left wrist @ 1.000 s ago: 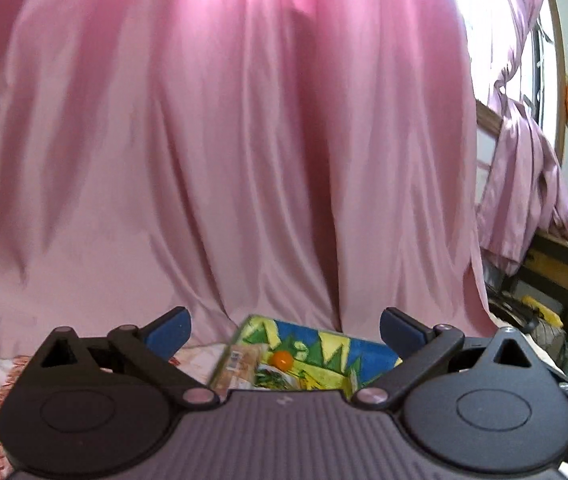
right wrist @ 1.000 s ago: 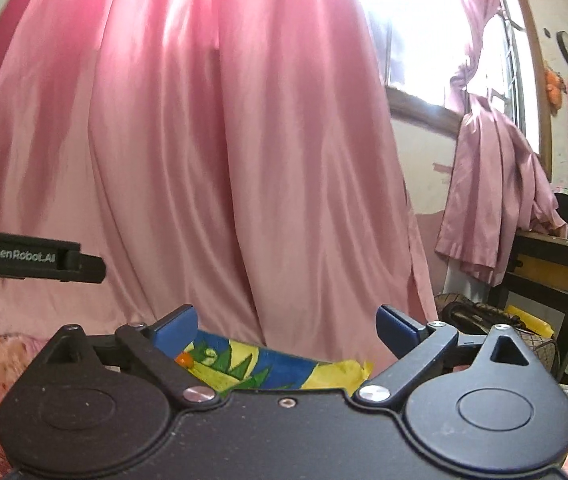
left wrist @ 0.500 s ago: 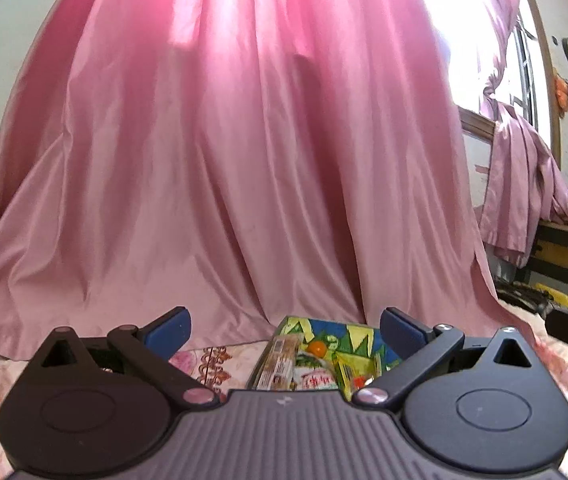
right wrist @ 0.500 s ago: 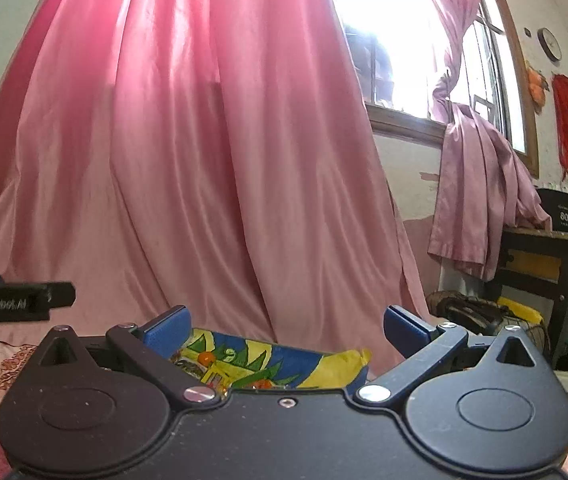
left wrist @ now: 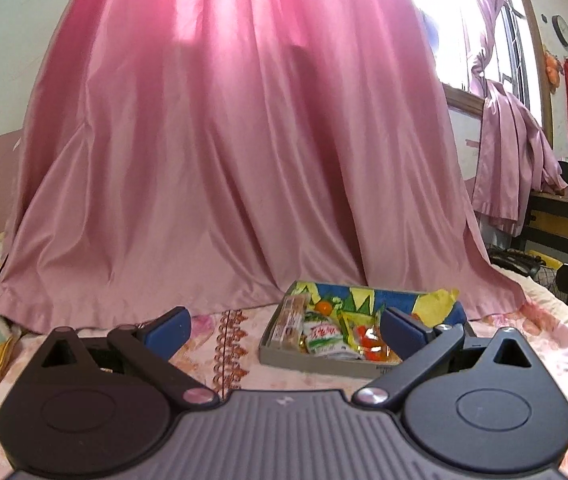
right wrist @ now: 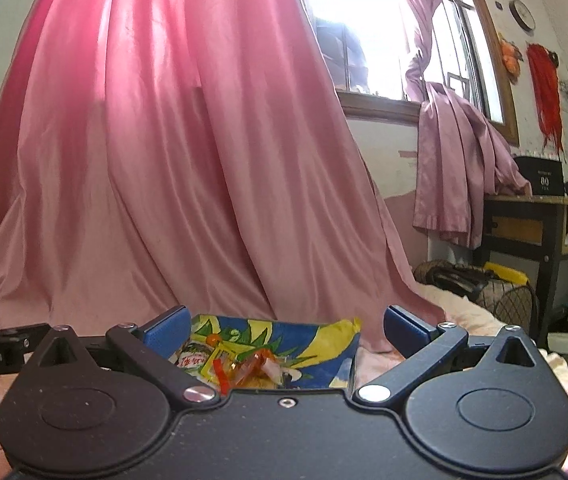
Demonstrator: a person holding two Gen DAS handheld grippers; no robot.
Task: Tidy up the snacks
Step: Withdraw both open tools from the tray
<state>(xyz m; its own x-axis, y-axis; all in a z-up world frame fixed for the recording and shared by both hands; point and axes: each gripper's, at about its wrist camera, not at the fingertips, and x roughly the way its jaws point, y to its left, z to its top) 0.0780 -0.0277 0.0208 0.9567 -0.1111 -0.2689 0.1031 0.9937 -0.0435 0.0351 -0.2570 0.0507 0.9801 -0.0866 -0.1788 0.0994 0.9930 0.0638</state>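
Both hand-held grippers wide open, empty: left (left wrist: 285, 326), right (right wrist: 285, 326). Snacks (left wrist: 325, 334) sit piled in a shallow box (left wrist: 307, 360) on the bed (left wrist: 220, 344), just ahead of both, w/ pink curtain (left wrist: 244, 160) behind. Risk: packets are crinkly and overlapping, so a pinch may slip or drag neighbours out; soft bedding could let the box tip if pressed on the rim.

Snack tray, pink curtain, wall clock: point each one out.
snack tray (left wrist: 315, 362): left wrist view, on its grey front wall.
pink curtain (left wrist: 224, 160): left wrist view, on the middle folds.
wall clock (right wrist: 522, 15): right wrist view, on its face.
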